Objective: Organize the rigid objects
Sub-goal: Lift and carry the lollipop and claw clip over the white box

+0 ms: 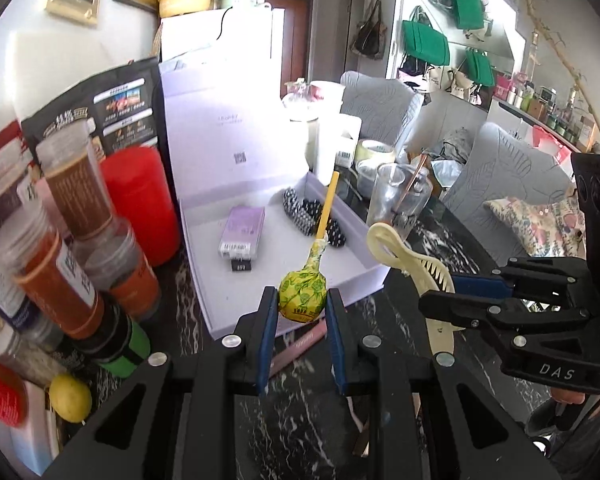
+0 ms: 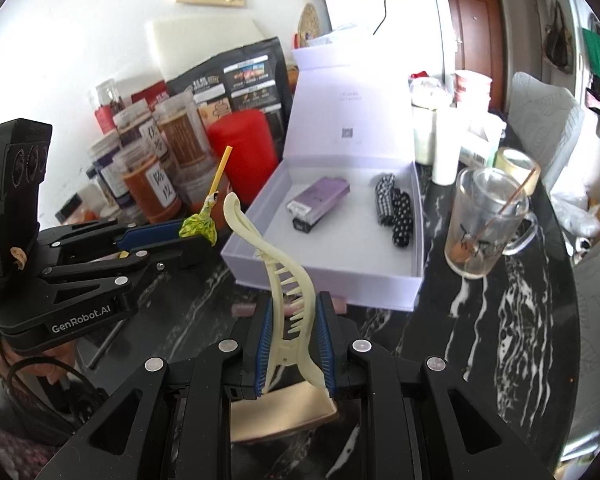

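Observation:
My left gripper (image 1: 302, 300) is shut on a lollipop (image 1: 302, 294) with a yellow-green wrapper and a yellow stick, held above the dark marble table just before the open white box (image 1: 340, 276). It also shows in the right wrist view (image 2: 198, 228). My right gripper (image 2: 292, 320) is shut on a cream hair claw clip (image 2: 284, 276), held upright near the box's front edge (image 2: 324, 284); the clip shows in the left wrist view (image 1: 404, 256) too. Inside the box lie a purple pack (image 2: 320, 198) and a black-and-white dotted hair clip (image 2: 394, 208).
Spice jars (image 1: 76, 184) and a red canister (image 1: 140, 200) crowd the left. A glass mug (image 2: 488, 220) stands right of the box. A pink pen (image 1: 300, 344) lies under my left gripper. A lemon (image 1: 70, 398) sits at lower left. A tan card (image 2: 284, 416) lies below my right gripper.

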Demonstrator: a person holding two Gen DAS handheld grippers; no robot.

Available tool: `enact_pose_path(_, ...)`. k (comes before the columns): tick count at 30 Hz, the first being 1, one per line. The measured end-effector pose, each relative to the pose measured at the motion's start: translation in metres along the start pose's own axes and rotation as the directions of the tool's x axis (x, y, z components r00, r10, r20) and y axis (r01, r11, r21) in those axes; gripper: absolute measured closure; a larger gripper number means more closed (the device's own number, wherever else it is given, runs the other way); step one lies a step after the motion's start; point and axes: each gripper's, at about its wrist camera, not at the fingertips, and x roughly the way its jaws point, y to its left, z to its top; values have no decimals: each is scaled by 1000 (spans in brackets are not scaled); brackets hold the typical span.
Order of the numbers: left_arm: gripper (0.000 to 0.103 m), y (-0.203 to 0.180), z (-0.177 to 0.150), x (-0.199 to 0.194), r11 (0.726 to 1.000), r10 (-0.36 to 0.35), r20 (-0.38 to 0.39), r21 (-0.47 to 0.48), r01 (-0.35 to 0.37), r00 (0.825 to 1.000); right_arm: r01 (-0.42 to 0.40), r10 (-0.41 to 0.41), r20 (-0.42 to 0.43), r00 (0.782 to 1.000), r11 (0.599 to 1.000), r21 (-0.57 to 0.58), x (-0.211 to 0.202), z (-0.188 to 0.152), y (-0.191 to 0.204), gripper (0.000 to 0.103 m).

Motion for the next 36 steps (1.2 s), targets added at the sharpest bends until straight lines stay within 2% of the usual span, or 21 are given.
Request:
enact_pose_path(12,79,-8,34,6,999,-28,41,25,27,999,-3,4,55,999,1000,-12,-3,28,-9,82)
enact_pose_path(23,79,3,64,39,997,-70,30,14,69,997,-1,2,72,997,1000,-2,14,60,-29,82)
enact_pose_path(36,79,34,98,82,1000,-16,40,-22,17,999,-10,8,84,996,1000,20,54,100,-47,82)
